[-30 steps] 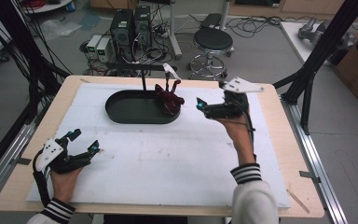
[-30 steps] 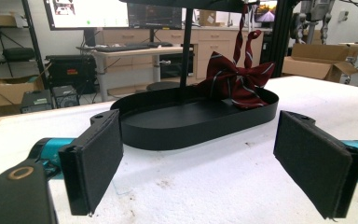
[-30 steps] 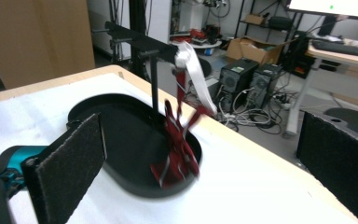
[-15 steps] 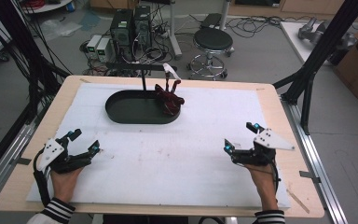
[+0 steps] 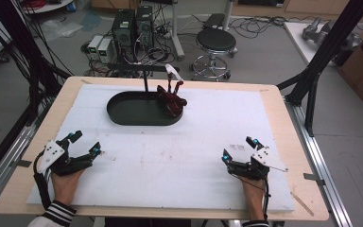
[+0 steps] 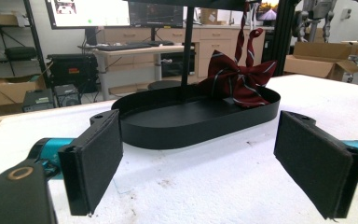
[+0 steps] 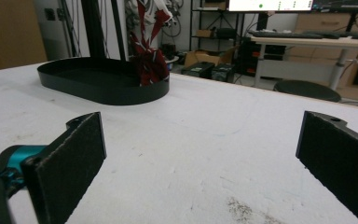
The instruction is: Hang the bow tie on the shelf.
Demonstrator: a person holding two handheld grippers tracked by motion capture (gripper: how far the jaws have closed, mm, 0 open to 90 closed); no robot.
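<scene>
at the lower left of the high view my left gripper (image 5: 86,143) rested on the white mat (image 5: 179,156), jaws spread wide and empty. the dark red bow tie (image 5: 171,101) sat at the right end of the black oval tray (image 5: 123,111), upper centre. at the lower right my right gripper (image 5: 238,148) gaped wide, empty too.

Black grippers (image 5: 86,144), teal joints; grey plates, black-and-white striped cuffs (image 5: 58,213)
</scene>
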